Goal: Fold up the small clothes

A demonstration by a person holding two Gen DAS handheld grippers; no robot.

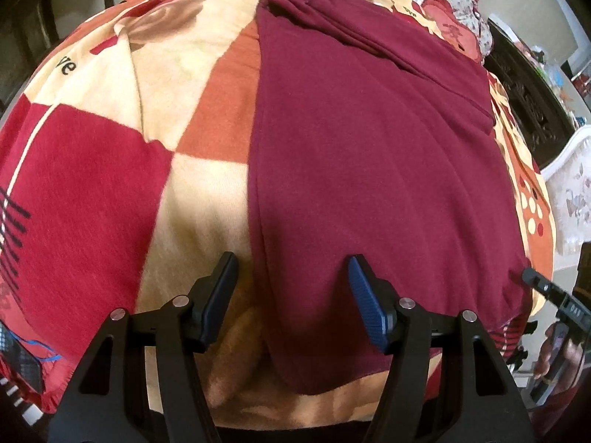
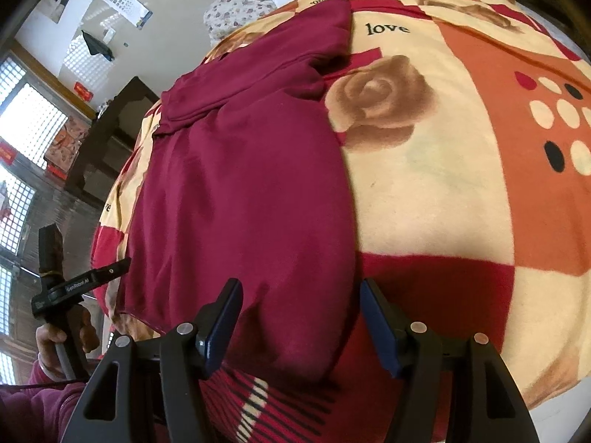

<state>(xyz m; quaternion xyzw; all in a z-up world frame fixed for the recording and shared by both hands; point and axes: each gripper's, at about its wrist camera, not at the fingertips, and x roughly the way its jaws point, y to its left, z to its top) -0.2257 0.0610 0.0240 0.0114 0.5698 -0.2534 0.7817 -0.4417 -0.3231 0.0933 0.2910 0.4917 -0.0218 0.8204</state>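
We had the maroon shirt laid flat on the bed, over a fleecy blanket, with its long axis running from the bottom of the frame up toward the top in both wrist views. The rounded hem sat nearest the claws at the bottom, and the folded-over sleeves and collar end pointed to the top of the frame. In the left wrist view the shirt filled the centre and right of the frame; in the right wrist view it filled the centre and left.

Writing-wise, the blanket had "love" printed in black at the top centre of the right wrist view, and again at the top of the left one. The other tool at lower left of the right wrist view had small white lettering on its black body, too small for us to read properly.

The shirt looked like soft matte knit, plain, with smooth edges. The blanket was fuzzy, in red, orange and cream blocks with brown roses, polka dots and black stripes.

The left claw was spread apart, black fingers with ribbed blue pads straddling the shirt's left edge near the hem, gripping nothing. The right claw was likewise released, straddling the shirt's lower right corner.
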